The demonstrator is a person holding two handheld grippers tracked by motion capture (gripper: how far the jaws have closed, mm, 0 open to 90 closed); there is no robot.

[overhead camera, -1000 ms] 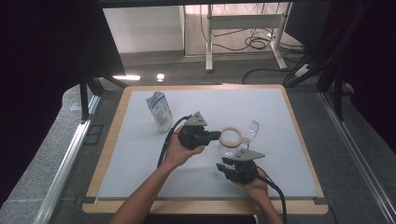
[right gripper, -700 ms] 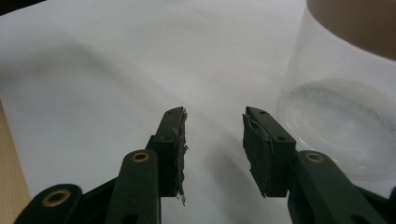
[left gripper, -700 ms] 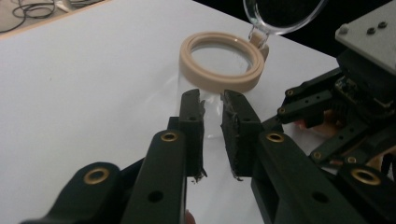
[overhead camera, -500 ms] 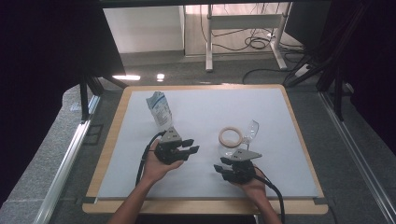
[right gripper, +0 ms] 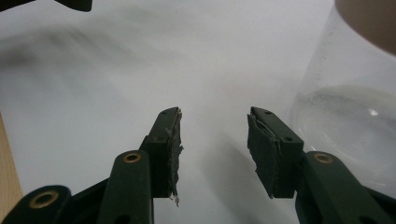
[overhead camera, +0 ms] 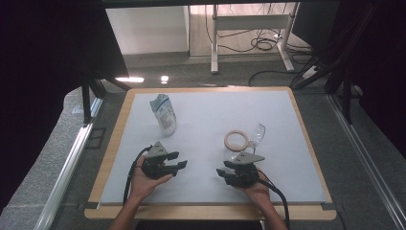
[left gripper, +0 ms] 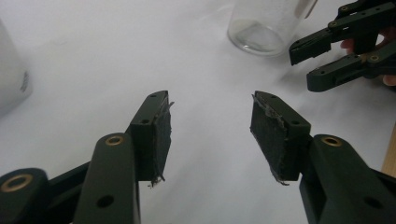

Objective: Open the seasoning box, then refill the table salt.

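Note:
A clear glass (overhead camera: 258, 133) stands right of centre on the white mat, with a tan ring (overhead camera: 236, 140) touching its left side. My left gripper (overhead camera: 179, 160) hovers near the front left, pointing right. Its jaws have just been opening and stand open on nothing (left gripper: 210, 107). My right gripper (overhead camera: 221, 172) sits just in front of the glass, pointing left. Its jaws have also just been opening and are bare (right gripper: 214, 116). The glass (right gripper: 350, 112) rises close at the right of the right gripper view, and the left gripper view has the glass (left gripper: 261, 23) far off.
A white pouch (overhead camera: 163, 112) stands upright at the back left of the mat (overhead camera: 215, 105). A wooden border (overhead camera: 115, 143) frames the mat. Dark posts, cables and a desk frame stand on the floor beyond the far edge.
My left gripper has drawn back from the tan ring to the left and toward the near edge, and its jaws have spread apart. The right gripper has stayed in place.

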